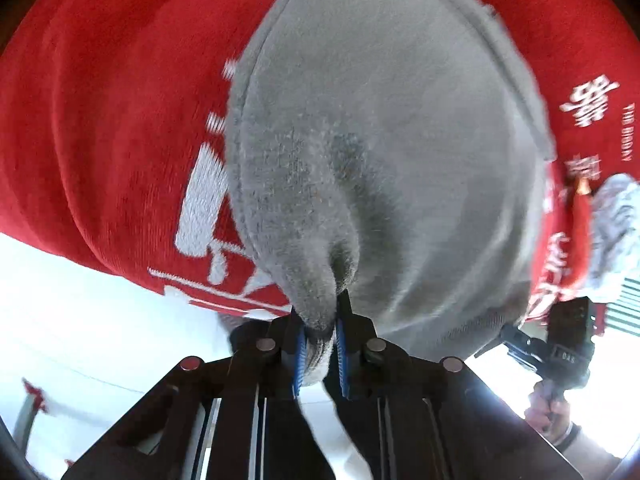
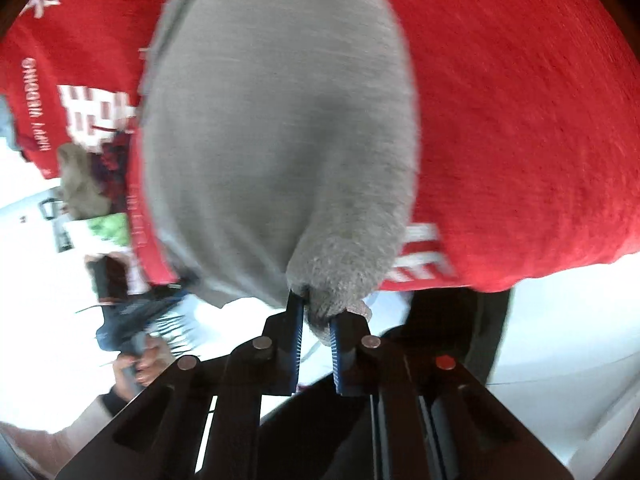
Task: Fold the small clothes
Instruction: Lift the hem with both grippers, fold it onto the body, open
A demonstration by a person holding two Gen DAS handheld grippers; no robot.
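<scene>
Grey garment [image 1: 380,140] (over red cloth [image 1: 100,120]) pinched by both left hand-held gripper [image 1: 320,332] and right hand-held gripper [image 2: 316,320].

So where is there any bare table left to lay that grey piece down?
Bare white table shows only along the red cloth's near edge, left of the left gripper. Beyond the right gripper lie crowded bunched clothes. The grey garment covers the middle.
</scene>
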